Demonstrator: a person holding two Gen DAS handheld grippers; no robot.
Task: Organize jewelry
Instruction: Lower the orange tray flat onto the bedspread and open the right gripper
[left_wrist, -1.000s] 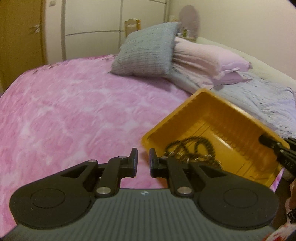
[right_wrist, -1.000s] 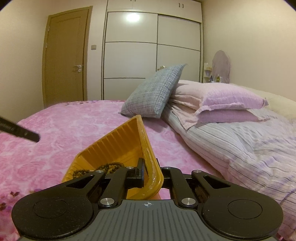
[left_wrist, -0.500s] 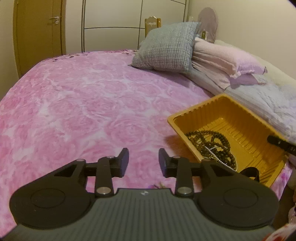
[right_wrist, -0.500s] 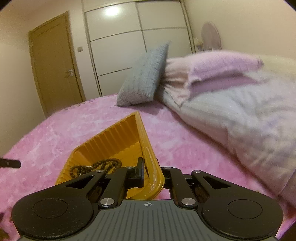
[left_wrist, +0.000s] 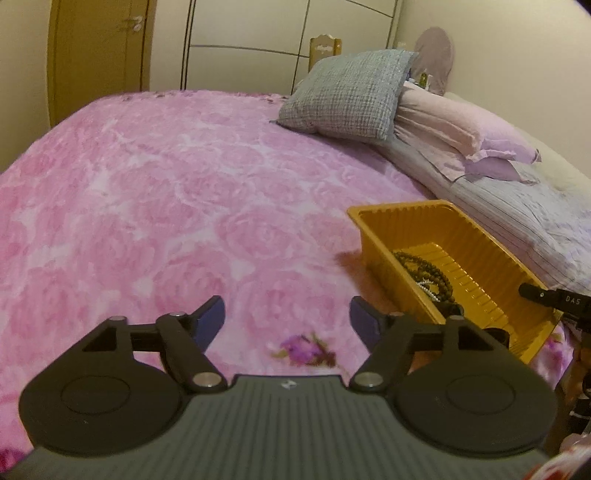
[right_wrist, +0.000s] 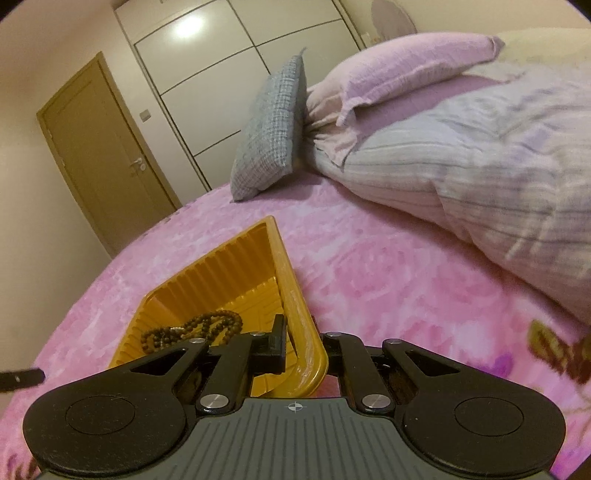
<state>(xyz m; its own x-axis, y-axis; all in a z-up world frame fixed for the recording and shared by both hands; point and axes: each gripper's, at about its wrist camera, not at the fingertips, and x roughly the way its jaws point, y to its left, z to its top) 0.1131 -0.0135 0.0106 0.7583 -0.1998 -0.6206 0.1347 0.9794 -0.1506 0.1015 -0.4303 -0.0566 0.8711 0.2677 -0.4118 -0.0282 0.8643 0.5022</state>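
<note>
Right tongs (right_wrist: 301, 345) clamp tray (right_wrist: 236, 273) rim; beads (right_wrist: 192, 328) inside.

Bed with pink floral blanket (left_wrist: 184, 206), orange tray (left_wrist: 480, 236) near its edge, grey cushion (left_wrist: 347, 96), lilac pillows (left_wrist: 454, 129)

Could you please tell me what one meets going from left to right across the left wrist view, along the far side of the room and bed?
Wooden door → white wardrobe → grey checked cushion → pink pillows → striped duvet.
</note>
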